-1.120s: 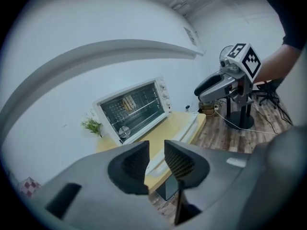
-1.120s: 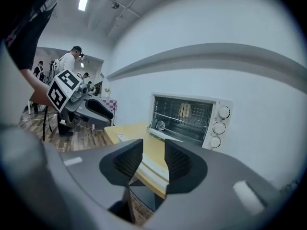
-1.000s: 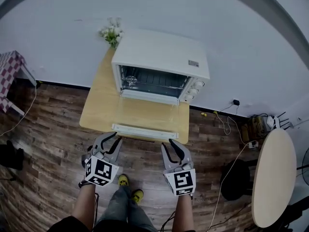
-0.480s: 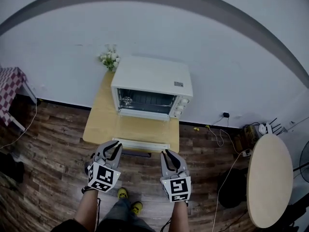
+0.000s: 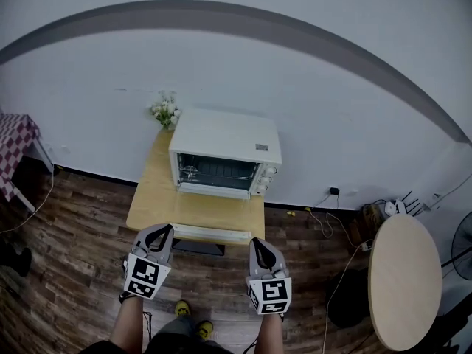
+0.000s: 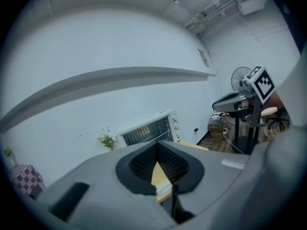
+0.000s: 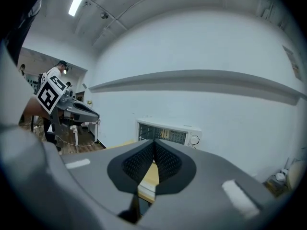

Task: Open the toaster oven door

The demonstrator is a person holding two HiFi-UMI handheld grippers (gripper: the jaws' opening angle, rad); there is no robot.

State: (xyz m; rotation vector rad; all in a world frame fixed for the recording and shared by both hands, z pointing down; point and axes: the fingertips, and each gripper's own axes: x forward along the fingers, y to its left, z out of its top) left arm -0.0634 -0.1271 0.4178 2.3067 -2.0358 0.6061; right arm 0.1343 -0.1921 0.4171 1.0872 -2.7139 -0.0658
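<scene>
The white toaster oven [image 5: 221, 150] stands at the back of a small wooden table [image 5: 155, 198]. Its door [image 5: 210, 232] lies folded down flat near the table's front edge, and the racks inside show. My left gripper [image 5: 162, 231] and right gripper [image 5: 258, 243] hover over the floor just short of the table, apart from the door. Both are shut with nothing between the jaws. The left gripper view has the oven [image 6: 148, 128] beyond the closed jaws [image 6: 157, 145]. The right gripper view also looks at the oven [image 7: 168, 132] past its closed jaws [image 7: 153, 143].
A small bunch of white flowers [image 5: 166, 110] sits at the oven's back left. A round table [image 5: 402, 279] stands at the right, with cables [image 5: 343, 216] on the wooden floor by the wall. A checkered cloth [image 5: 11, 142] is at the far left.
Both grippers have gone from open to shut, with nothing in them. The view has drawn back, so the oven and table now look smaller and farther away.
</scene>
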